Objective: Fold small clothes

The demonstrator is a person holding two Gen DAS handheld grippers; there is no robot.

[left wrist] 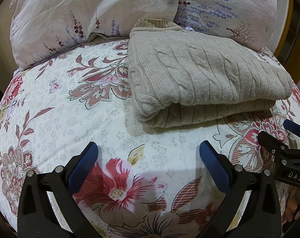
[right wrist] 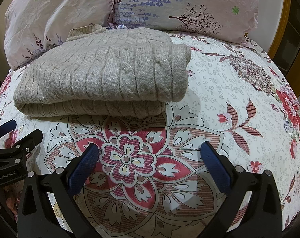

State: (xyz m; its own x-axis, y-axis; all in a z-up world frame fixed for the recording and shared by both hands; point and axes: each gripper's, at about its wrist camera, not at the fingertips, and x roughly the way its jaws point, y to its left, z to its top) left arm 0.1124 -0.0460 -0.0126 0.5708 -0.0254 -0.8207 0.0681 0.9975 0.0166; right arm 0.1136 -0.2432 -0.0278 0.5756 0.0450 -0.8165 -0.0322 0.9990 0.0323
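I see sweater folded, lying on bed ahead of left hand-held gripper. Both mine spread, empty; right hand-held gripper too. Fold looks done.

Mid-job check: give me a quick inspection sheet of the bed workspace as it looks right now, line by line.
Surface: floral bedsheet, laid fairly smooth.
Job's things: beige cable-knit sweater, folded into a neat stack, lying on the sheet just in front of the pillows.
Clutter: nothing seen.
Grippers: left gripper open and empty, over bare sheet short of the sweater; right gripper open and empty, likewise short of it.
Cables: nothing seen.
Surroundings: two floral pillows at the head of the bed; yellow-framed structure at the far right edge, unclear what.
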